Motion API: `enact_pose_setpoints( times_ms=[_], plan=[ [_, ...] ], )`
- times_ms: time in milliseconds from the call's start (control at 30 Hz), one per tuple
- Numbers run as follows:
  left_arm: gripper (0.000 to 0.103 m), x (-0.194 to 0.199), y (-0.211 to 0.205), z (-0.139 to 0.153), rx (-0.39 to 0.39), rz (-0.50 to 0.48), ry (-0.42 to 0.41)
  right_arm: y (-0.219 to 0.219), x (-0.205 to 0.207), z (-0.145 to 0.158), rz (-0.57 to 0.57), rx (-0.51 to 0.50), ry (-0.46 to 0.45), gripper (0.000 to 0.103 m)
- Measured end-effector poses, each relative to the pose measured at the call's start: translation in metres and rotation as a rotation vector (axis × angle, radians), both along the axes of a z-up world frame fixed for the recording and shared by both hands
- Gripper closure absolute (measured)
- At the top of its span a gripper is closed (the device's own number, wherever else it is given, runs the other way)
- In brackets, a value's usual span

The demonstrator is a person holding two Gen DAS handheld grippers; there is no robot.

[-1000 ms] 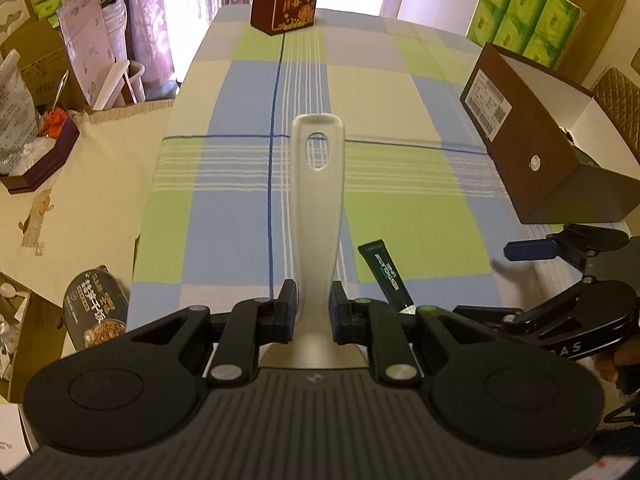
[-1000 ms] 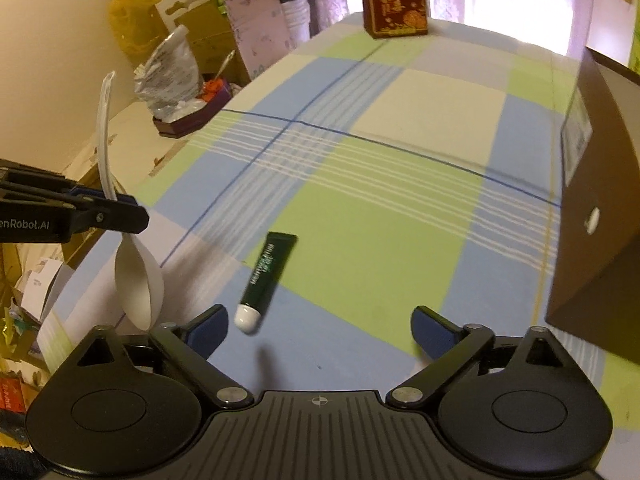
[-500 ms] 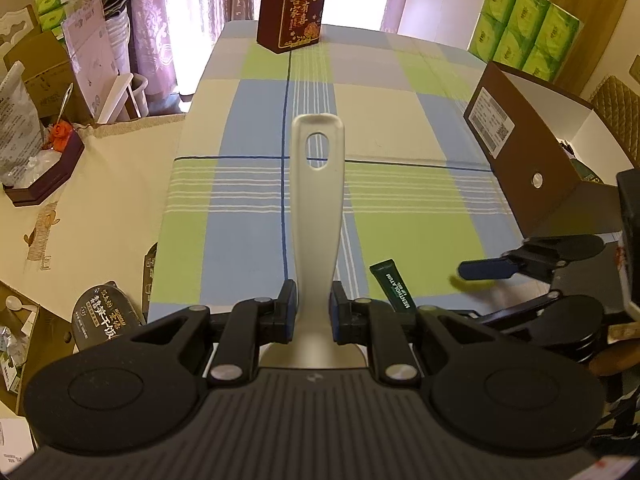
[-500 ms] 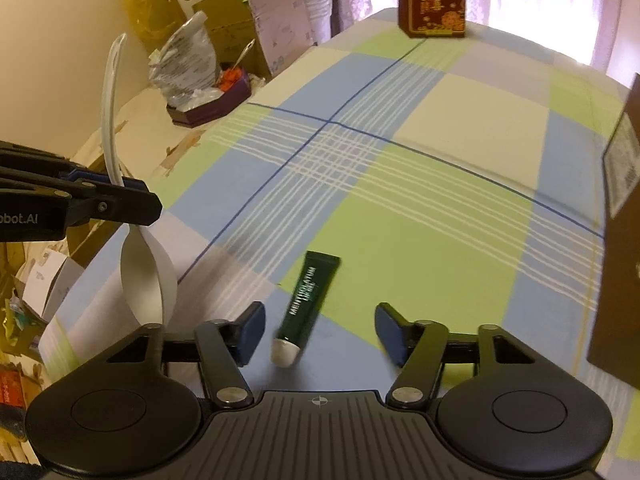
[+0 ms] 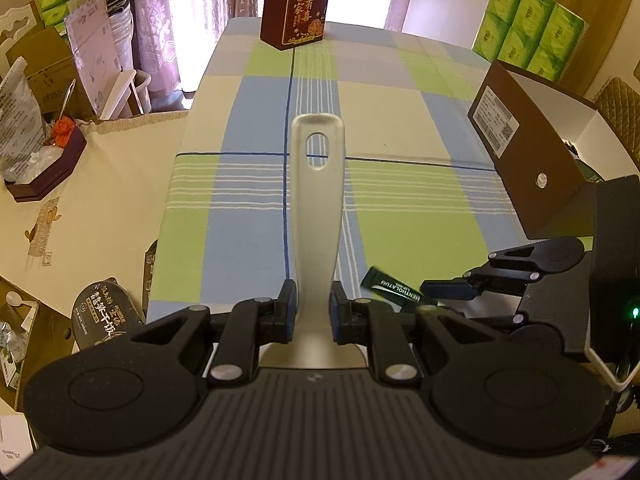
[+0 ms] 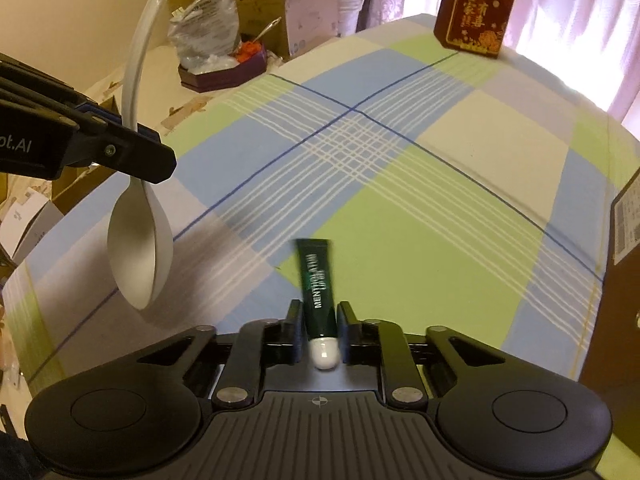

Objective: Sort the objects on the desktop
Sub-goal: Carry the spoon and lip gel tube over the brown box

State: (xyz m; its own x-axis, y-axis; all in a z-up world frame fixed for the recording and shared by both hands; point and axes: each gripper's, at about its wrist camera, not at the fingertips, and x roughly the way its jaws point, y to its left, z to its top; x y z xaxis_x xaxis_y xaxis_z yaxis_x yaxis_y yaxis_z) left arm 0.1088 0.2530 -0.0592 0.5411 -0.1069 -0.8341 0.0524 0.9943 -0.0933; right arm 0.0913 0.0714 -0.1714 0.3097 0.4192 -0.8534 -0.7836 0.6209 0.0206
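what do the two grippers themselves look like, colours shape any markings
Both the left gripper and the right gripper are matte black plastic: a ribbed base plate, two round discs at the sides, and jointed linkage arms with silver rivets. The fingers carry dark blue pads. In the right wrist view the left gripper's side shows white lettering ending ".AI". A small green light glows on the right unit's body in the left wrist view.

Matte black left gripper [image 5: 313, 312] and right gripper [image 6: 319, 330], alike in build. Ribbed dark-grey base plates with a small crosshair mark. Round black discs at either side, silver screws on the linkage arms. Blue fingers [image 5: 448, 289]. White lettering ending "ot.AI" on one side. Small green light nearby.
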Motion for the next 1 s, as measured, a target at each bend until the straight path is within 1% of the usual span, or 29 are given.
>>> enact_pose_setpoints(
  times_ms=[233, 533, 767, 1000],
  plan=[
    [0.090, 0.002, -0.011, 0.001, -0.001, -0.023, -0.003, -0.020, 0.001, 0.002, -0.029, -0.012, 0.000, 0.090],
    [0.090, 0.006, -0.041, 0.003, -0.007, -0.080, -0.009, -0.064, 0.003, 0.004, -0.102, -0.027, 0.012, 0.090],
    [0.090, 0.009, -0.074, 0.006, -0.011, -0.137, -0.016, -0.115, 0.002, 0.007, -0.155, -0.032, 0.030, 0.090],
    [0.090, 0.009, -0.109, 0.011, -0.019, -0.196, -0.025, -0.176, -0.001, 0.023, -0.221, 0.030, 0.075, 0.090]
  ],
)
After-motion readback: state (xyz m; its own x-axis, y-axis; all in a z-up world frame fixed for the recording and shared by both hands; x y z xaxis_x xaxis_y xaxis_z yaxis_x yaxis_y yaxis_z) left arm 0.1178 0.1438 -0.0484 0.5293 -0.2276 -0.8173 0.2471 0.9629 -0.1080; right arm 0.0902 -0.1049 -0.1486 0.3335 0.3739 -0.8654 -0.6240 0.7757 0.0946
